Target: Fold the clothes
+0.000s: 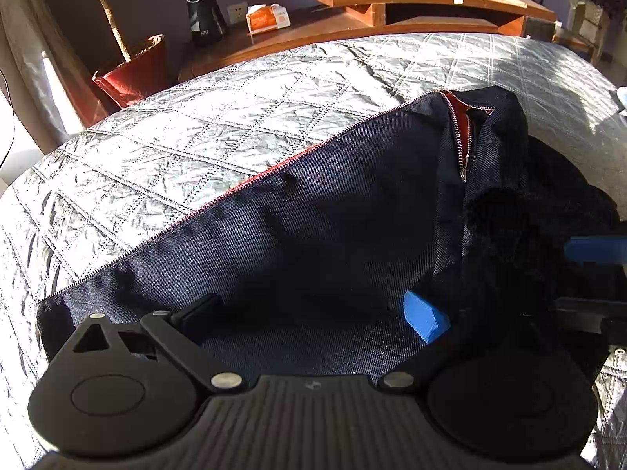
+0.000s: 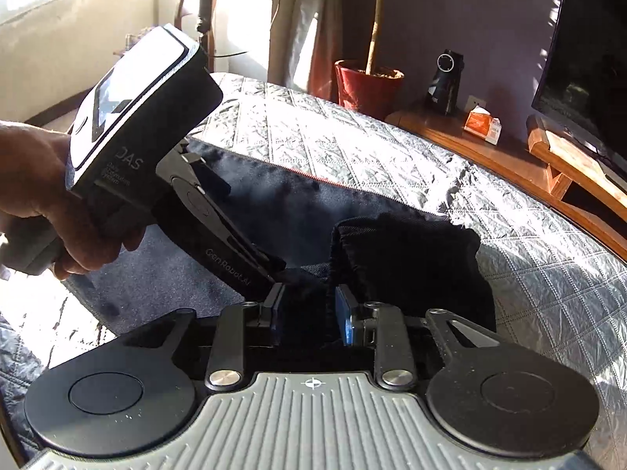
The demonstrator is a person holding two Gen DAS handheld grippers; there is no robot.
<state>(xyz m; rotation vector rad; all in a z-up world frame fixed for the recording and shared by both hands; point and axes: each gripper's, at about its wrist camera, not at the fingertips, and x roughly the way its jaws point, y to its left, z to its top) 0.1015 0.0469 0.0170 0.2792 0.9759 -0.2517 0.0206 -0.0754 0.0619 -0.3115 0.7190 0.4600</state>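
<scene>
A dark denim jacket (image 1: 313,211) with a red-backed zipper (image 1: 464,141) lies on a grey quilted cover (image 1: 196,125). My left gripper (image 1: 313,313) is open wide just above the denim, with nothing between its black finger and blue pad (image 1: 425,319). In the right wrist view a hand (image 2: 43,203) holds that left gripper (image 2: 243,223) over the jacket (image 2: 282,211). My right gripper (image 2: 312,315) stands partly open at a bunched fold of black fuzzy lining (image 2: 407,262). Dark fabric fills the gap between its pads, which are not clamped together. The right gripper's blue finger (image 1: 595,250) shows at the left wrist view's right edge.
Beyond the far edge of the cover are a red plant pot (image 1: 133,74), a black speaker (image 1: 203,11), an orange tissue pack (image 1: 268,19) and a wooden TV stand (image 1: 423,4). A television (image 2: 588,66) is on the stand. Bare quilt (image 2: 548,274) extends to the right of the jacket.
</scene>
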